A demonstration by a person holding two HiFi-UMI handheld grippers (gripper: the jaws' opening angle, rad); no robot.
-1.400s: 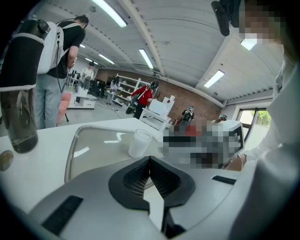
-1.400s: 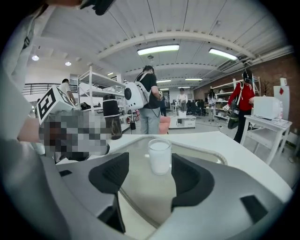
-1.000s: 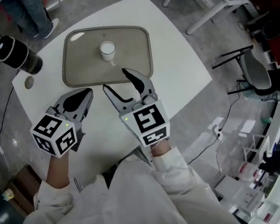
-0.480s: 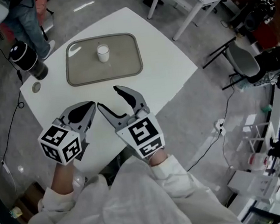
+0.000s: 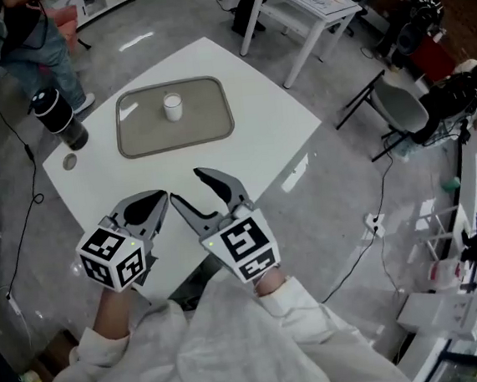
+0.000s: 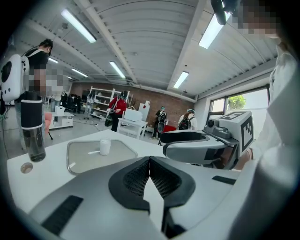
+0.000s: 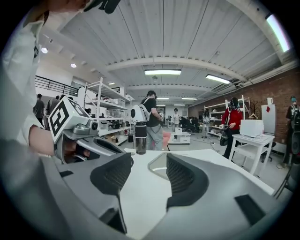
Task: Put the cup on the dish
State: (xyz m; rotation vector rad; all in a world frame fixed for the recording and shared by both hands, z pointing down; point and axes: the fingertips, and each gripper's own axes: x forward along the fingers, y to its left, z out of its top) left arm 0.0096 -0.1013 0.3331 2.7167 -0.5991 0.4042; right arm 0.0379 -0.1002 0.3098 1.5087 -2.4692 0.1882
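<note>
The right gripper sits at lower centre of the head view with its two jaws spread wide. They have just been closing a little, and nothing lies between them. Its own view shows only bare white table in the gap, with the near corner of the dish past the pads. The left gripper, just beside it toward the lower left of the frame, has its jaws pressed together. In its own view the ribbed pads meet at the tips and pinch nothing. Both grippers hang over the near edge of the table and neither touches anything on it.

The cup, small and white, stands upright on the dish. The dish is a grey rounded-rectangle tray in the upper left part of the head view, and the cup is in its upper middle area. Cup and dish are well apart from both grippers. Left of the dish a dark bottle stands upright near the table's edge, with a small round disc on the tabletop just below it in the frame.
</note>
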